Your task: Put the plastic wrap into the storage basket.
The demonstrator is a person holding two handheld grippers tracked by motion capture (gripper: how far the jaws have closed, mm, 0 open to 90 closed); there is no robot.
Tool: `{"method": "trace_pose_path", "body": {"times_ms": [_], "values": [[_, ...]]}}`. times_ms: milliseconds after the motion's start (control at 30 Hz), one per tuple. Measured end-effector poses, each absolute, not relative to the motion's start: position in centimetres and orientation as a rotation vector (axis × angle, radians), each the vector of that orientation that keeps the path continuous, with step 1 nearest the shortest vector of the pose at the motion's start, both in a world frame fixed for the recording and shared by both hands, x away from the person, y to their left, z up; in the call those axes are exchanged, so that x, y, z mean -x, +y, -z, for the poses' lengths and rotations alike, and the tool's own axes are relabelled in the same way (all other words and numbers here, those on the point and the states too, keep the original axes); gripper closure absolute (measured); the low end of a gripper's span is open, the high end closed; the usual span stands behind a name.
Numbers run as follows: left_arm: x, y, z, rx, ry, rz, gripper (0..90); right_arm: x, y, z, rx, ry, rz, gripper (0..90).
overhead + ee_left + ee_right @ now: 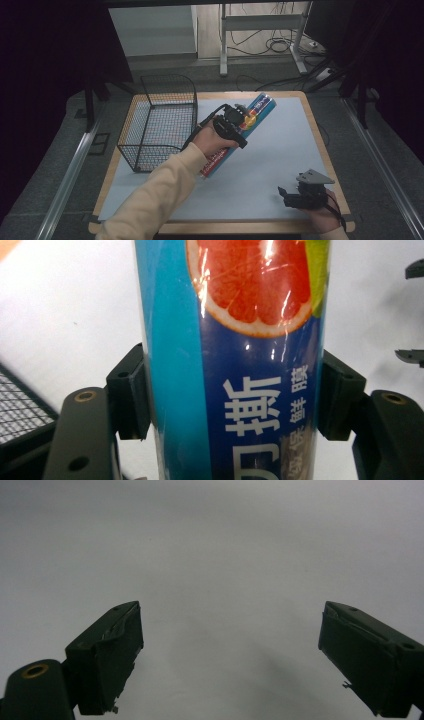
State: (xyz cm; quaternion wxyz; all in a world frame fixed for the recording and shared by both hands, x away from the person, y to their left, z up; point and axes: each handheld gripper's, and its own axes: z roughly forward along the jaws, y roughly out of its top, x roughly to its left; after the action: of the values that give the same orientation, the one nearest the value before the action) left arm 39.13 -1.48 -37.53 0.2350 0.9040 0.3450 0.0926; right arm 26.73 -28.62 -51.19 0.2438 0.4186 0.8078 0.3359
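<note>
A long blue roll of cling film (pixel 239 134) is being gripped near its middle by the left gripper (pixel 239 121), its two jaws pressed flat against opposite sides of the tube, as the left gripper view (pixel 235 365) is showing. The roll is lying slanted near the table's centre, its far end pointing toward 1 o'clock and its near end toward 7 o'clock; whether it is being lifted or is lying on the mat cannot be told. The wire basket (pixel 159 122) is standing at 9 o'clock of the roll, just beside it, and is judged to be the likely destination.

For a good carry, the grip is best being kept at the tube's middle so neither end is dipping, and the roll is best being raised above the basket's rim and turned to match the basket's long side before being lowered.

The right gripper (pixel 292 195) is being held low at 5 o'clock of the table, jaws spread wide with nothing between them.

The table (pixel 320 145) is being covered by a pale blue-grey mat with a wooden edge showing. Beyond it, at 12 o'clock, a white desk frame (pixel 265 22) and loose cables (pixel 280 46) are being seen on a grey floor.
</note>
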Motion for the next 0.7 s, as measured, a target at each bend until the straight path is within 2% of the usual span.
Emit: {"method": "trace_pose_path", "body": {"times_ms": [700], "values": [[-42.5, -0.6, 34.2, -2.476, 0.974, -0.325, 31.6, -26.9, -28.8, 51.3, -1.156, 2.204, -0.913, 11.2]]}}
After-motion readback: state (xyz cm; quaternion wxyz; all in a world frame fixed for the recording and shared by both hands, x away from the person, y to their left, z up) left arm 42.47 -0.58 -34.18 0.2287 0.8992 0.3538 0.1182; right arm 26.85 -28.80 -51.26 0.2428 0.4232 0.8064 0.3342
